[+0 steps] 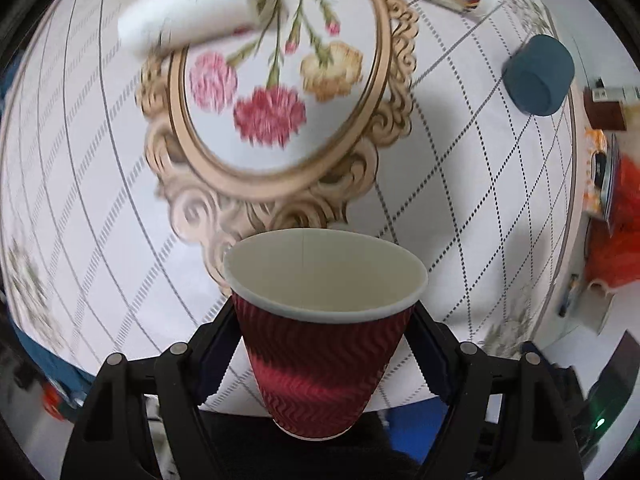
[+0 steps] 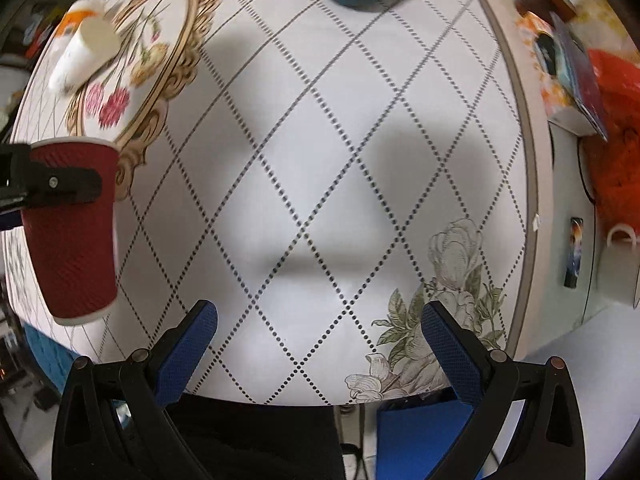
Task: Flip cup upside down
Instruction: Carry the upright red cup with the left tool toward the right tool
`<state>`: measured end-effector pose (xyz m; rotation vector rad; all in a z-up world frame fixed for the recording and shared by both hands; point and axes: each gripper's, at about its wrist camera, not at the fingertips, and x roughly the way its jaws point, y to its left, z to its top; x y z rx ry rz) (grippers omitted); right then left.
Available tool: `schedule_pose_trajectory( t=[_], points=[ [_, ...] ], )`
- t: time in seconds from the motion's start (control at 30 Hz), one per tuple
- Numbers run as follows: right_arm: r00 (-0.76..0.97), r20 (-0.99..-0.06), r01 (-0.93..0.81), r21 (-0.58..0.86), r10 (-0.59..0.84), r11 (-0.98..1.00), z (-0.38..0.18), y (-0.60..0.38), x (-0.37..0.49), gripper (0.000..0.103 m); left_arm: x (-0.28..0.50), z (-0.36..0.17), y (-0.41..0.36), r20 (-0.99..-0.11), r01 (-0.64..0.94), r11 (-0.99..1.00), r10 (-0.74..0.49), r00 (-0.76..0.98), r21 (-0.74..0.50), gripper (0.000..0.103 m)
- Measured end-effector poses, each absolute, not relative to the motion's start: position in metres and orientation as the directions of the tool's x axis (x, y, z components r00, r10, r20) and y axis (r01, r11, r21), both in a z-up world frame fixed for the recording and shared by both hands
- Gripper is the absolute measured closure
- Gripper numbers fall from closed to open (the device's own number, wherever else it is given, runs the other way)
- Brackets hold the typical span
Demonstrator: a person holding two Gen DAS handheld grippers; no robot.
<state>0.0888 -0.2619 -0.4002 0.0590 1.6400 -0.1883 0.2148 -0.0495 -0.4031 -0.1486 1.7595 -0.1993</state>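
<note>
Cup [image 1: 324, 328] first: the red ripple-wall paper cup is clamped by its upper wall in the left gripper [image 1: 320, 344], mouth up and lifted clear of the tablecloth [image 1: 460, 208], likely so there is room to turn it over. The left wrist view looks into its empty white interior; the right wrist view instead shows its full side, base hanging free, with one black finger [image 2: 60, 186] across it. The right gripper [image 2: 318, 350] hovers with jaws wide apart, holding nothing. Beyond lie a white cup [image 1: 180, 12] on its side and a dark blue cup [image 1: 538, 76].
</note>
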Motion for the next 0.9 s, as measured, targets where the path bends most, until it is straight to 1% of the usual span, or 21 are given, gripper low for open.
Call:
schedule_pose_trajectory(
  t=[0.1,0.3,0.37,0.7,0.73,0.77,0.9],
  points=[
    [-0.095,-0.992,0.125,-0.092,-0.080,0.988,-0.407,-0.251,0.084,0.000,0.203,-0.409,-0.058,-0.952,-0.012,0.975,-0.220,-0.214,-0.222,0.026],
    [-0.116,-0.989,0.105,-0.105,-0.092,0.989,-0.413,-0.245,0.075,0.000,0.188,-0.417,-0.076,-0.958,0.016,0.980,-0.188,-0.216,-0.196,0.024],
    [-0.118,-0.988,0.110,-0.110,-0.097,0.988,-0.413,-0.246,0.073,0.000,0.182,-0.422,-0.096,-0.961,0.026,0.982,-0.180,-0.209,-0.189,0.024],
    [-0.121,-0.988,0.143,-0.117,-0.100,0.983,-0.415,-0.253,0.070,0.000,0.182,-0.421,-0.094,-0.968,0.069,0.983,-0.153,-0.199,-0.169,0.023],
    [-0.121,-0.988,0.146,-0.115,-0.097,0.983,-0.414,-0.252,0.068,0.000,0.182,-0.420,-0.094,-0.970,0.079,0.983,-0.146,-0.195,-0.164,0.021],
    [-0.121,-0.988,0.150,-0.114,-0.096,0.982,-0.415,-0.255,0.063,0.000,0.182,-0.421,-0.096,-0.970,0.084,0.983,-0.144,-0.196,-0.163,0.015],
    [-0.119,-0.989,0.162,-0.110,-0.091,0.981,-0.417,-0.259,0.074,0.000,0.181,-0.418,-0.095,-0.971,0.087,0.982,-0.148,-0.186,-0.166,0.014]
  ],
)
